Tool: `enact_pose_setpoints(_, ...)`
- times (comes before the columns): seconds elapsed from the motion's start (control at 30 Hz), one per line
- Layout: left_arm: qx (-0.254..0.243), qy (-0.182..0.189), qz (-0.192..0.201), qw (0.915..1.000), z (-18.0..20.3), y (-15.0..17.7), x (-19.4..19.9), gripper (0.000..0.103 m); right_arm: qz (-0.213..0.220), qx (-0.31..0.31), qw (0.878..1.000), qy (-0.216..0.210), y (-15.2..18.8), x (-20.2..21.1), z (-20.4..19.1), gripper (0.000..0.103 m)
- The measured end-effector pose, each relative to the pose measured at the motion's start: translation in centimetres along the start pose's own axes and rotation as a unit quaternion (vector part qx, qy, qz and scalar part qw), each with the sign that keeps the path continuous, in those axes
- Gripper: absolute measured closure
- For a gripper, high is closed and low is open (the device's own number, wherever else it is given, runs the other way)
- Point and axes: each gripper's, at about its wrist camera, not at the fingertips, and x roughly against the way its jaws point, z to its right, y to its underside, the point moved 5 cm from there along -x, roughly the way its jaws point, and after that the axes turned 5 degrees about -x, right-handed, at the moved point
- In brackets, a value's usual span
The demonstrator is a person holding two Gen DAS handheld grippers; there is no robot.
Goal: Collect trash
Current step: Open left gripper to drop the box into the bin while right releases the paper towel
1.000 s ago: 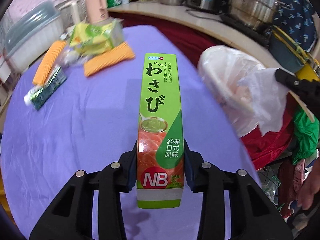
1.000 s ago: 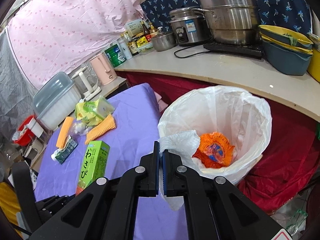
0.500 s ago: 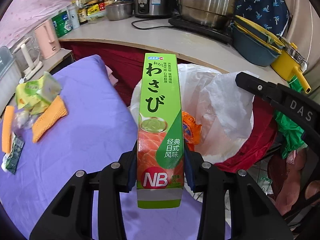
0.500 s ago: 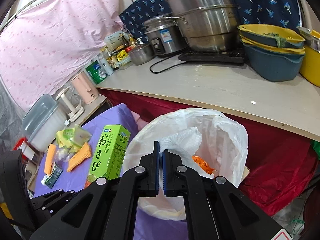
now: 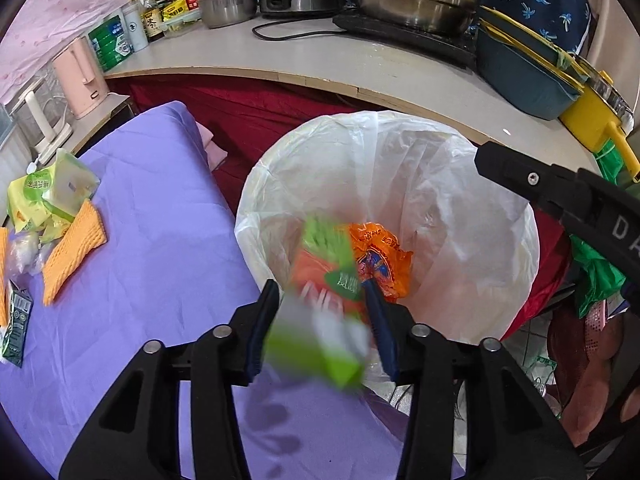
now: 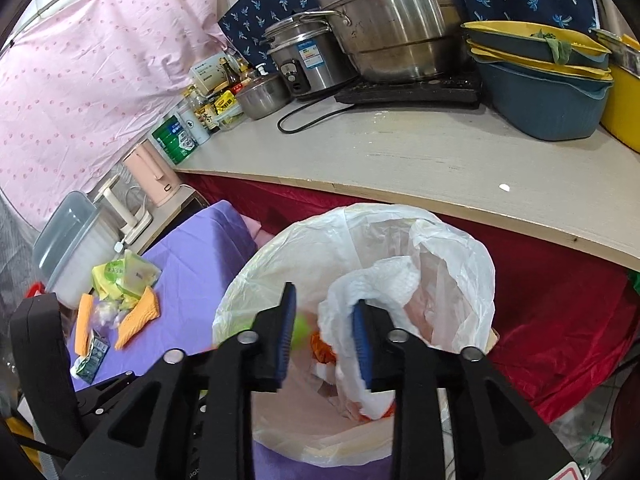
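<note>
My left gripper [image 5: 322,320] is open over the near rim of the white-lined trash bin [image 5: 460,200]. The green and orange wasabi box [image 5: 324,304] is blurred, tilted and dropping between the jaws into the bin, onto an orange wrapper [image 5: 384,256]. My right gripper [image 6: 322,336] is open above the bin [image 6: 280,264]. A white tissue [image 6: 368,308] hangs loose by its right finger, falling into the bin. A green blur of the box [image 6: 301,330] shows past the left finger.
On the purple tablecloth [image 5: 152,240] lie yellow-green wrappers [image 5: 44,196], orange foam pieces [image 5: 72,252] and a small green packet [image 5: 16,320]. A pale counter [image 5: 360,64] with pots, bottles and basins curves behind the bin. Red cloth hangs below it.
The left gripper opened and let go of the wasabi box, which is falling into the bin. The right gripper opened and released the tissue. Both moved closer over the bin.
</note>
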Motion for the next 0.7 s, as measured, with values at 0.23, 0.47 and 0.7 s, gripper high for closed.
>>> enact_pose_setpoints(0.23,0.006,-0.009,0.015,0.9998,-0.5,-0.4,1.1,0.051,0.007,0.004,1.0,-0.007,-0.5,0.7,-0.9,0.068)
enact_pose_setpoints(0.47,0.022,-0.024,0.024,0.9992,-2.1,0.2,2.4,0.05,-0.017,-0.005,1.0,-0.008,0.4,-1.0,-0.7,0.068)
enact_pose_setpoints(0.7,0.035,-0.034,0.035,0.9982,-3.8,1.8,4.0,0.045,-0.062,-0.012,0.998,0.016,4.5,-3.8,0.8,0.068)
